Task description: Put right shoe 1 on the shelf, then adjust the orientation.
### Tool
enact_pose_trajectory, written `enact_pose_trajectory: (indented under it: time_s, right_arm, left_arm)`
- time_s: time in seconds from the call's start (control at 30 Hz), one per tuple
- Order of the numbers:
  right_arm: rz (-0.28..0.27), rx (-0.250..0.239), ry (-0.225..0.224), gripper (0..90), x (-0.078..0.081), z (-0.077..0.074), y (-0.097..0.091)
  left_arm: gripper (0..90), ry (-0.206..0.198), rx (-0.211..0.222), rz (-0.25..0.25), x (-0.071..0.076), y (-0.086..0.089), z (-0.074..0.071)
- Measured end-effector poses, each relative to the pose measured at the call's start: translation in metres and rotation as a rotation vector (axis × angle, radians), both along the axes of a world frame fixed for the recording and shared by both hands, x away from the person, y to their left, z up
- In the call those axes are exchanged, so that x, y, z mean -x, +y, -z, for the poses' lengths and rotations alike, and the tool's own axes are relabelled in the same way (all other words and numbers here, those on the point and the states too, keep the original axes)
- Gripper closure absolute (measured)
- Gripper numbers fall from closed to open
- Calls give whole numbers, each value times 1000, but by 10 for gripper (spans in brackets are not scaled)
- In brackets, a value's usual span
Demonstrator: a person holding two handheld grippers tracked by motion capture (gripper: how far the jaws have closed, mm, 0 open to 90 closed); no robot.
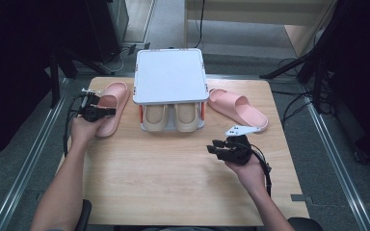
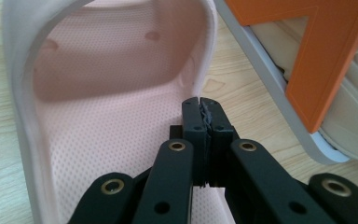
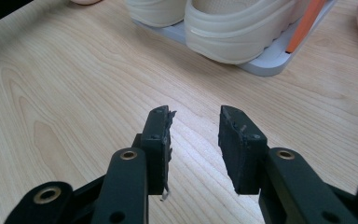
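The left gripper [image 2: 200, 109] has its jaws pinched on the edge of the left pink slipper [image 1: 110, 108] beside the shoe rack [image 1: 170, 77], already holding beige slippers [image 1: 171, 117], while the right gripper [image 3: 193, 121] waits gaping over bare table [image 1: 164, 173], so both pink ones are left, I'd say.

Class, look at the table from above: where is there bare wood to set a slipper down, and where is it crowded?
Bare: the wide front of the table, between the forearms and below the shoe rack. Crowded: the back strip, where the left pink slipper and right pink slipper flank the rack.
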State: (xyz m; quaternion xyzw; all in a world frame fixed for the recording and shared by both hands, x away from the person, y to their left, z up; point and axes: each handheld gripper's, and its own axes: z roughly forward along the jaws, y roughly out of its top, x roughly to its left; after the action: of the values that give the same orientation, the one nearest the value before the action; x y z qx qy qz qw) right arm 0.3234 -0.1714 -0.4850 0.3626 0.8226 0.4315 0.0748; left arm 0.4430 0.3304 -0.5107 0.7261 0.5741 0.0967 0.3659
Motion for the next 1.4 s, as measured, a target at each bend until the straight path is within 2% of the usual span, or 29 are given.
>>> enact_pose_trajectory:
  time_s: [0.07, 0.2, 0.4, 0.5, 0.53, 0.73, 0.8, 0.83, 0.97, 1.17, 1.4]
  right_arm:
    - [3, 2, 1, 645, 0, 1, 1]
    - [-2, 4, 2, 645, -1, 1, 1]
    - [-5, 5, 9, 645, -1, 3, 4]
    - [-6, 5, 11, 645, -1, 3, 4]
    - [-5, 5, 11, 645, -1, 3, 4]
    - [-2, 0, 15, 642, -3, 3, 2]
    - [3, -2, 14, 641, -3, 2, 1]
    - [3, -2, 11, 640, -3, 2, 1]
    - [6, -3, 13, 637, -4, 2, 1]
    - [6, -6, 16, 634, -7, 2, 1]
    - [9, -11, 19, 631, -8, 2, 1]
  left_arm:
    - [894, -2, -4, 2, -1, -3, 0]
    - [892, 4, 29, 16, -3, -9, 1]
    - [882, -2, 26, 17, -4, -13, 1]
    - [851, 6, 38, 6, -3, -10, 0]
    - [815, 16, 34, 0, -3, -8, -1]
    - [718, 10, 39, -15, 3, 0, -11]
    - [676, 13, 36, -17, 5, 3, -13]
    - [622, 29, 37, -21, 7, 7, -16]
    - [603, 35, 35, -32, 11, 13, -20]
    - [580, 18, 39, -41, 17, 19, -28]
    - [545, 13, 38, -76, 21, 31, -30]
